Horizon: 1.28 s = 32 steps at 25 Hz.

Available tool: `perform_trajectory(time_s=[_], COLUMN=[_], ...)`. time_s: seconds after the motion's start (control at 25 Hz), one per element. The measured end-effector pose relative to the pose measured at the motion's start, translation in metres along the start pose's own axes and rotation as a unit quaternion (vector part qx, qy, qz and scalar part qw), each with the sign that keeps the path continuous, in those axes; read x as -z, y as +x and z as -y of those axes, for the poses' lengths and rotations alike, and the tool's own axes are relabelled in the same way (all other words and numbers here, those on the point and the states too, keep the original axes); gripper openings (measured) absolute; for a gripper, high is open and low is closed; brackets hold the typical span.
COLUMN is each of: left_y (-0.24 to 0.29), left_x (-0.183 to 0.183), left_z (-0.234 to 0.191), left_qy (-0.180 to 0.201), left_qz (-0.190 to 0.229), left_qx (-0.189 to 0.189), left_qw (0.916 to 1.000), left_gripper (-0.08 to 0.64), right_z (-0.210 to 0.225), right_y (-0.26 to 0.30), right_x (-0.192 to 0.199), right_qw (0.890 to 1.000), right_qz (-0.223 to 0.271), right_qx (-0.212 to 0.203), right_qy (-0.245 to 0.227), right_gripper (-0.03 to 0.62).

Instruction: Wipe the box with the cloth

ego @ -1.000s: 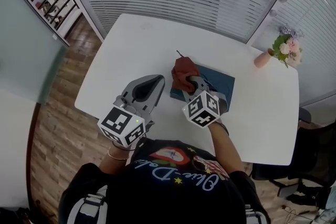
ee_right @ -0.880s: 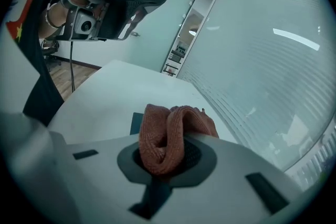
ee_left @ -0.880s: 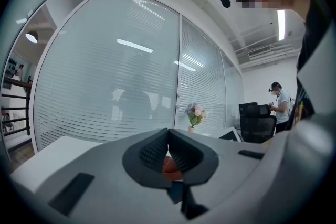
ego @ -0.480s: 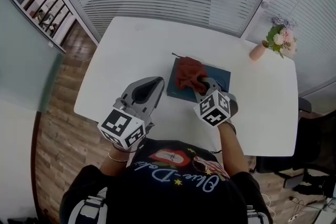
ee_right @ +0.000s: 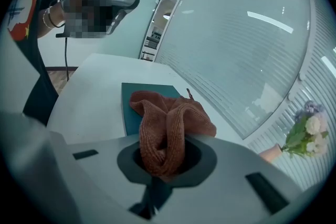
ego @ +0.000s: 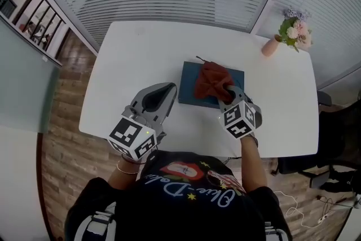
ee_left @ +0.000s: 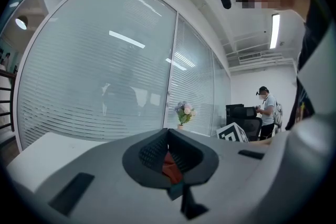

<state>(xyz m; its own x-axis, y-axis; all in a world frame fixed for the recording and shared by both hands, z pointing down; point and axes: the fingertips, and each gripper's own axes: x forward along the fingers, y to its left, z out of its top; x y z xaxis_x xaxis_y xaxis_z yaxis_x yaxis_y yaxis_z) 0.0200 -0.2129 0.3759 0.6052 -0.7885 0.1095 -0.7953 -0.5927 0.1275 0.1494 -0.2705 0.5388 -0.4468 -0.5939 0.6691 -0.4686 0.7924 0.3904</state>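
A flat dark teal box [ego: 192,85] lies in the middle of the white table [ego: 130,65]. A rust-red cloth [ego: 212,81] is bunched on the box's right half. My right gripper [ego: 228,94] is shut on the cloth's near edge, and in the right gripper view the cloth [ee_right: 167,126] folds up between the jaws over the box [ee_right: 139,100]. My left gripper [ego: 159,94] hovers off the box's near left side with its jaws shut and nothing held. In the left gripper view [ee_left: 167,157] a sliver of red cloth shows past the closed jaws.
A pink vase of flowers [ego: 285,34] stands at the table's far right corner. Slatted blinds and glass walls run behind the table. An office chair [ego: 338,149] sits at the right. A second person [ee_left: 266,110] stands far off in the room.
My right gripper has dragged the cloth rightward across the box, from its left part to its right half. The left gripper has stayed where it was.
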Motion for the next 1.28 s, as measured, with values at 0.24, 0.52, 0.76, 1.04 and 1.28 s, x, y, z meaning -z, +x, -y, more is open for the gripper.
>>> perform_trajectory(time_s=[0.24,0.52,0.76,1.04,1.28], left_y=[-0.005,-0.002,0.005,0.011,0.014], left_x=[-0.005,-0.021,-0.018,-0.018,-0.016], left_z=[-0.014,-0.019,-0.022,-0.031,-0.033], left_qy=[0.0,0.006,0.001,0.016,0.016], left_qz=[-0.011,-0.012,-0.017,-0.016,-0.016], left_qx=[0.007,0.028,0.039,0.04,0.051], left_qw=[0.9999,0.9995,0.9991,0.999,0.9984], left_gripper=[0.003,0.003,0.003,0.003,0.003], right_z=[0.023,0.036,0.044,0.055,0.074], right_y=[-0.015,-0.032,-0.04,-0.053,-0.079], right_x=[0.035,0.059,0.071,0.084,0.044], right_qw=[0.996,0.986,0.978,0.964,0.957], right_qz=[-0.039,-0.049,-0.052,-0.055,0.004], right_qx=[0.046,0.08,0.099,0.138,0.198], right_qy=[0.07,0.136,0.177,0.222,0.212], right_gripper=[0.023,0.023,0.023,0.023,0.023])
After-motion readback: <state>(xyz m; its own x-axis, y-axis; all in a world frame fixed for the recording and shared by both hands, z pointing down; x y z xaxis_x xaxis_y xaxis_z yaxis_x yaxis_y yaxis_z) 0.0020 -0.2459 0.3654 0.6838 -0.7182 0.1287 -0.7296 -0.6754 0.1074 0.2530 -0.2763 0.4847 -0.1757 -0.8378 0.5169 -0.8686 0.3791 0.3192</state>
